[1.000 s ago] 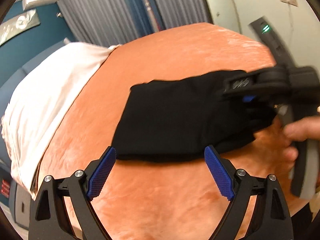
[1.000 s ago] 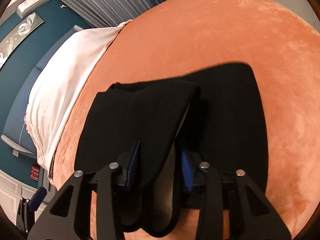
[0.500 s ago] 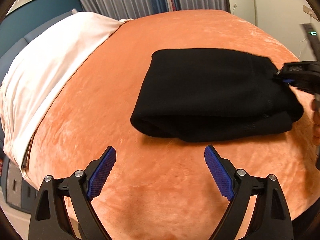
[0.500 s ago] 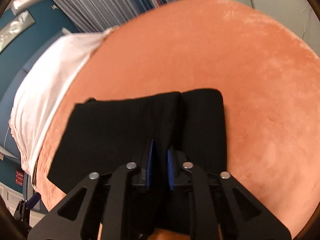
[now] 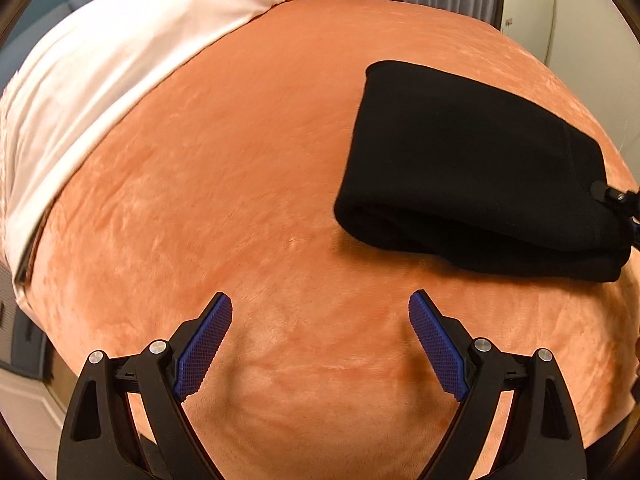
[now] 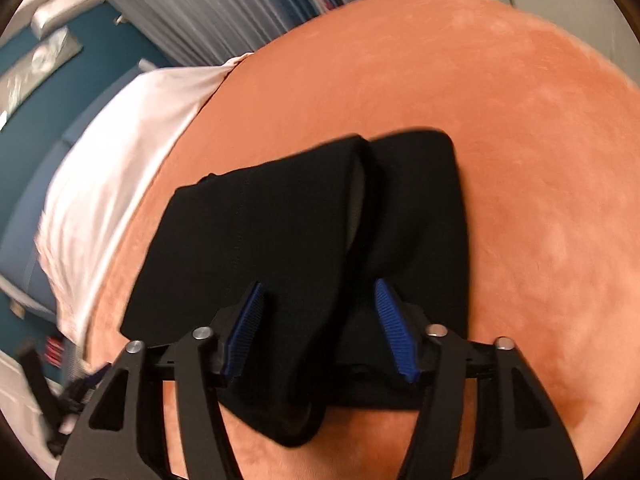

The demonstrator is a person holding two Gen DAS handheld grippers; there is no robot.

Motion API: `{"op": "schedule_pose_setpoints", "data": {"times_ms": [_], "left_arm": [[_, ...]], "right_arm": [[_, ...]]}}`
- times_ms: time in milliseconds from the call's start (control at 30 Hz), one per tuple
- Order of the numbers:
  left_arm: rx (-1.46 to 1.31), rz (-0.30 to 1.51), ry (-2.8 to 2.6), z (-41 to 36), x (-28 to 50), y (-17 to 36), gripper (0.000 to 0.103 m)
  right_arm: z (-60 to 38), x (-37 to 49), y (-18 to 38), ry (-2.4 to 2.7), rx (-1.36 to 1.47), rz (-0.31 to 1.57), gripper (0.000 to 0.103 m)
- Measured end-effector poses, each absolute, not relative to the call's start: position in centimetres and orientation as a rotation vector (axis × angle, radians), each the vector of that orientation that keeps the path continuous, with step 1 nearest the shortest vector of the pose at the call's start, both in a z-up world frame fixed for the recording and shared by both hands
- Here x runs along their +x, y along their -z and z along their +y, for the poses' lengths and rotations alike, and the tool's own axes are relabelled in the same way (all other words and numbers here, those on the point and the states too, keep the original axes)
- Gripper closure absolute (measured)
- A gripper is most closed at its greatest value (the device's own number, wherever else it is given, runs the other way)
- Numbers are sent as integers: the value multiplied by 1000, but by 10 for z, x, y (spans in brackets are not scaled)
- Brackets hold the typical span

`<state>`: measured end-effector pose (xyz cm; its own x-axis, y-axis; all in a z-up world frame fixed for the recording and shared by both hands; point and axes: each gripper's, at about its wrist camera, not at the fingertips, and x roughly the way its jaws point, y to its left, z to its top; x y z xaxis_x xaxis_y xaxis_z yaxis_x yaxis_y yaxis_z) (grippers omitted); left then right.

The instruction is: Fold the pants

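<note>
The black pants (image 5: 472, 168) lie folded into a thick bundle on the orange blanket (image 5: 240, 160), at the upper right of the left wrist view. My left gripper (image 5: 320, 312) is open over bare blanket, below and left of the bundle, with nothing between its blue pads. At that view's right edge, a tip of the right gripper (image 5: 620, 200) sits against the bundle's end. In the right wrist view, my right gripper (image 6: 318, 292) straddles a raised fold of the pants (image 6: 300, 240). Its jaws are opening, and both pad faces show clear of the cloth.
A white sheet (image 5: 100, 60) covers the blanket's far left side and also shows as the white sheet (image 6: 120, 160) in the right wrist view. Grey curtains (image 6: 224, 12) hang behind the bed. Bare blanket lies to the right of the pants.
My left gripper has drawn away from the pants, which now sit further right and farther off in its view. The right gripper pinched the fold half a second ago and has since spread again.
</note>
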<state>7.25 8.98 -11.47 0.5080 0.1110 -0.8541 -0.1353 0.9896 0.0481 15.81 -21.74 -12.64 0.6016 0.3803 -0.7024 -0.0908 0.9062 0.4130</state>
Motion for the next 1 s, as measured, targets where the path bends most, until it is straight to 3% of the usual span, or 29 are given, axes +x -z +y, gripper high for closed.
{"op": "schedule_pose_setpoints", "data": {"times_ms": [33,100,200,267,333,433,467,533,633,700,800,867,933,1000], "left_arm": [[-30,1028,-154,92,73,114,15],[-30,1023,-160,94,73,111,15],[-28,1002,-163,95,72,105,15],[-30,994,-159,94,73,102,15],[-27,991,-146,91,73,99,15],[-22,978,-129,89,73,97,15],[-21,976,-124,87,73,96,15],[-20,977,-113,83,75,95,15],[-22,975,-103,81,79,91,15],[-21,959,-93,82,80,85,15],[-6,932,-81,82,82,78,15],[-11,943,-77,83,89,82,15],[-49,974,-63,86,98,90,15],[-113,1003,-18,91,106,95,15]], "right_arm": [[-213,159,120,-294,321,886,80],[-209,159,103,-309,283,871,80],[-214,165,100,-291,299,881,67],[-219,172,114,-269,301,927,67],[-221,179,130,-256,344,953,58],[-217,179,142,-285,408,928,54],[-212,178,140,-289,384,921,57],[-208,180,136,-336,409,920,82],[-212,180,101,-367,385,849,94],[-222,177,68,-369,354,794,95],[-246,179,60,-287,297,775,94],[-267,191,94,-218,332,851,93],[-275,203,137,-207,364,944,78],[-289,188,136,-230,488,863,74]]}}
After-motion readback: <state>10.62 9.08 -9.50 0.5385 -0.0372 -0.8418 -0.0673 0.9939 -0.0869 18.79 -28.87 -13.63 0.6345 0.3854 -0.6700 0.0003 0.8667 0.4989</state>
